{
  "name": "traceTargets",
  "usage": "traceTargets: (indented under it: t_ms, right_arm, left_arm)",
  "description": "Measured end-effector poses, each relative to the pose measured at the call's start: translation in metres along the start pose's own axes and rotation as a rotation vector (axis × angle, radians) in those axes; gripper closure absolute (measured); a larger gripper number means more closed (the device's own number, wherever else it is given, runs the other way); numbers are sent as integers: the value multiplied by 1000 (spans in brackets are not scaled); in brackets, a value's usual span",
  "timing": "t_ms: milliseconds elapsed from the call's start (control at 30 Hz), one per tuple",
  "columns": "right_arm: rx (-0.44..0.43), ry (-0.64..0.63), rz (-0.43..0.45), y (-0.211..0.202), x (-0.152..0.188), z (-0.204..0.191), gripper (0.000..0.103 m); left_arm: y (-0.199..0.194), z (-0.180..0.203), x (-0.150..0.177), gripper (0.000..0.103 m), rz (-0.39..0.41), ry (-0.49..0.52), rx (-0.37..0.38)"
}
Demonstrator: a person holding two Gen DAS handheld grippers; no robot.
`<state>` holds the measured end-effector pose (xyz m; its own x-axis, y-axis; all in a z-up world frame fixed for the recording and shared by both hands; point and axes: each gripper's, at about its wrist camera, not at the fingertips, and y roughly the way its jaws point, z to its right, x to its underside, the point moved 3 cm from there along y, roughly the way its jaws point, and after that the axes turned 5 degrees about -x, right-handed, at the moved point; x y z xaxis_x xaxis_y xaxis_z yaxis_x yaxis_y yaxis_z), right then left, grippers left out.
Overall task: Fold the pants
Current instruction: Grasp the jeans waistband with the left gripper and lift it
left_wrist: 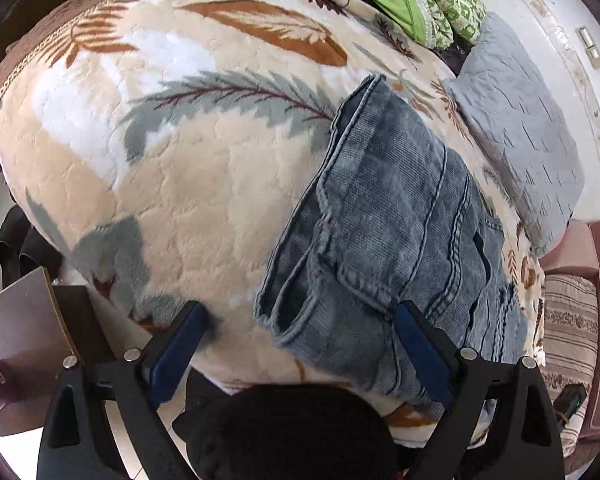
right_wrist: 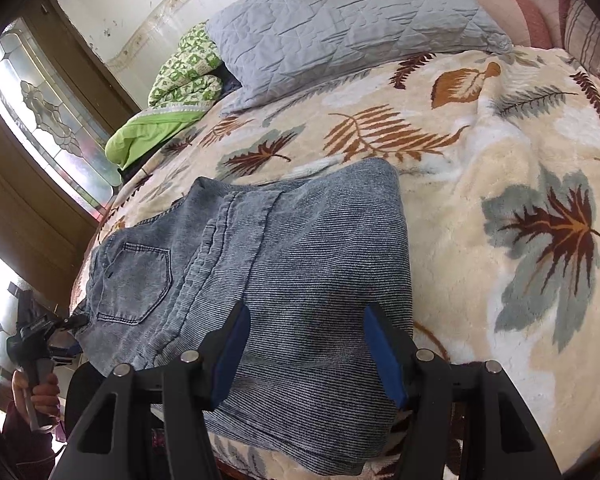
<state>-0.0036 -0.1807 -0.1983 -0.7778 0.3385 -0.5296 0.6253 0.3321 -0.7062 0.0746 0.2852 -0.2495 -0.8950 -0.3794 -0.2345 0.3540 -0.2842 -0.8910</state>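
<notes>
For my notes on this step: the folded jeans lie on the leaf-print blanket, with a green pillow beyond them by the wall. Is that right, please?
Not quite: the pillow is grey, not green; the green item beside it is a bundled quilt. The right wrist view shows this. The folded jeans do lie on the leaf-print blanket.

Left wrist view: looks steeply down from near the bed's edge, across the leaf-patterned blanket (left_wrist: 180,184) toward the wall, with the folded jeans (left_wrist: 392,240) close on its right. Right wrist view: sits low and close over the jeans (right_wrist: 292,280), facing along the bed toward the grey quilted pillow (right_wrist: 348,20). Both views share jeans, blanket, pillow (left_wrist: 516,128) and green bedding (left_wrist: 444,4).
</notes>
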Motion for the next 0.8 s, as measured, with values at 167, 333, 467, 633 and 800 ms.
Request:
traceTargets:
  t_ms: [167,333,467,633,800]
  right_arm:
    - [6,-1,-4,2,1,0,41]
    - [7,-1,-5,2,1,0,41]
    - [10,-1,-8,3,1,0,41]
    - [12,-2,-10,5,0,0,41]
    - [8,4,-8,5,0,2,41]
  left_arm:
    - [-6,15,-8,34,36,37,16]
    - [-6,24,-10,42,50,73,-2]
    - [-1,20,-12,36,44,47,3]
    - [3,30,-16,22,49,58,-3]
    - [-3,37,-17,46,99,93,-52]
